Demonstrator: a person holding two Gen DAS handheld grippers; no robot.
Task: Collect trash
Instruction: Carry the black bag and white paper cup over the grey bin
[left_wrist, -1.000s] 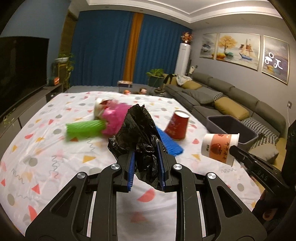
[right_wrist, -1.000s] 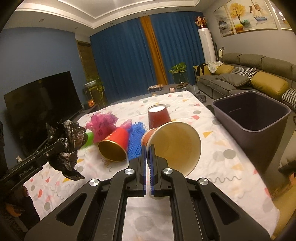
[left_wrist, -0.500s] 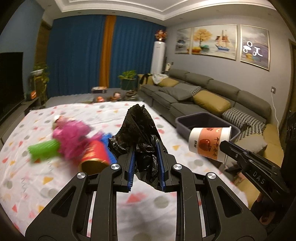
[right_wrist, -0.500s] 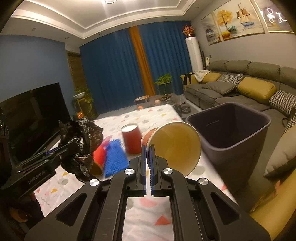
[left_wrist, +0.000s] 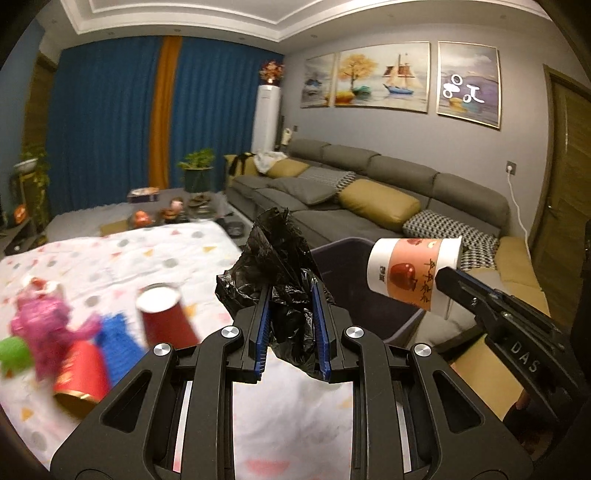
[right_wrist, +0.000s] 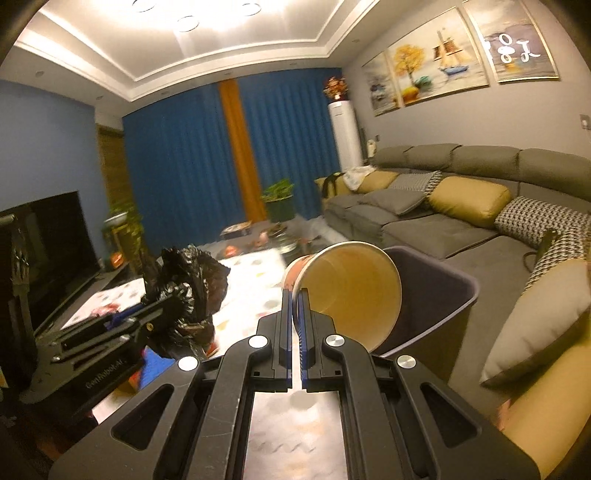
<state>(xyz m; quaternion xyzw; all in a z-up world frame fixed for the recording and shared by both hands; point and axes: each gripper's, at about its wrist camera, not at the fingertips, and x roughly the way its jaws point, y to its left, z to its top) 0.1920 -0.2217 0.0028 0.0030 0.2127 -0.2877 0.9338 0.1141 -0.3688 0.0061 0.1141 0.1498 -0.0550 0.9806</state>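
My left gripper (left_wrist: 289, 295) is shut on a crumpled black plastic bag (left_wrist: 275, 266), held in the air just left of the dark bin (left_wrist: 343, 258). My right gripper (right_wrist: 294, 295) is shut on the rim of a paper cup (right_wrist: 351, 288) with an orange apple print, its open mouth facing me. The cup (left_wrist: 412, 271) hangs on its side over the bin's (right_wrist: 443, 295) opening. From the right wrist view the bag (right_wrist: 188, 280) and left gripper (right_wrist: 162, 306) sit off to the left.
On the white patterned cloth (left_wrist: 110, 258) lie two red cups (left_wrist: 164, 314), a blue mesh piece (left_wrist: 118, 343), a pink tuft (left_wrist: 44, 321) and a green item (left_wrist: 13, 354). A grey sofa (left_wrist: 369, 199) with yellow cushions runs behind the bin. A TV (right_wrist: 48, 251) stands left.
Both grippers have swung right, away from the trash pile and toward the bin. The cup has gone from beside the bin to over its opening, and the bag now hangs near its left rim.
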